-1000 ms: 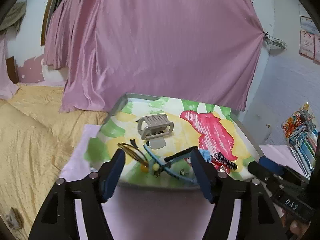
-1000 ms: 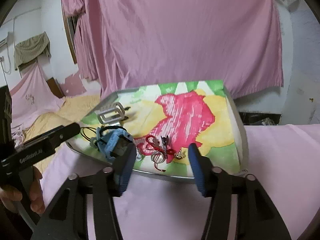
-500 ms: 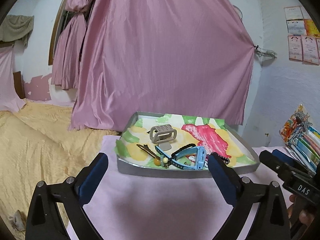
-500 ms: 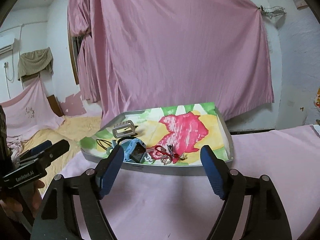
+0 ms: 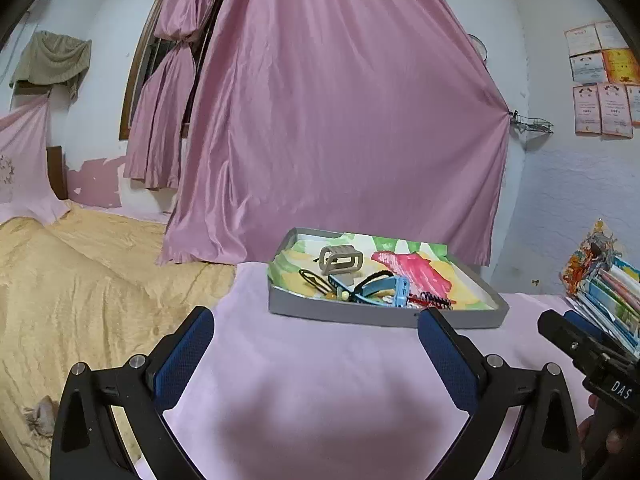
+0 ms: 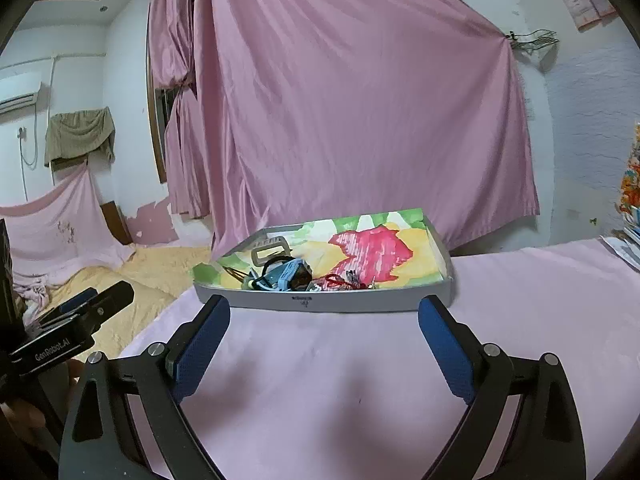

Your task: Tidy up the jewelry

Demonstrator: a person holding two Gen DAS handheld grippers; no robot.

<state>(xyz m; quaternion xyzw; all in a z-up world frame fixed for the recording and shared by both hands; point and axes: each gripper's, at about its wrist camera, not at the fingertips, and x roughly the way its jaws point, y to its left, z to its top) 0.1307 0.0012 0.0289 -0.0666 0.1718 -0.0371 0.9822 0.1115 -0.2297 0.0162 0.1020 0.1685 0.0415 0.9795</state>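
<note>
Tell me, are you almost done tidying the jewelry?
It looks done, or nearly so. The blue watch, grey hair claw, red string piece and small clips are all gathered inside the tray. Nothing is in hand: the left tongs and right tongs are open and empty over the pink cloth. Inside the tray the pieces lie jumbled, so sorting may remain.

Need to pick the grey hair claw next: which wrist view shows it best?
The left wrist view: the grey hair claw stands unobstructed near the tray's far left corner. In the right wrist view the claw is partly hidden behind the blue watch.
</note>
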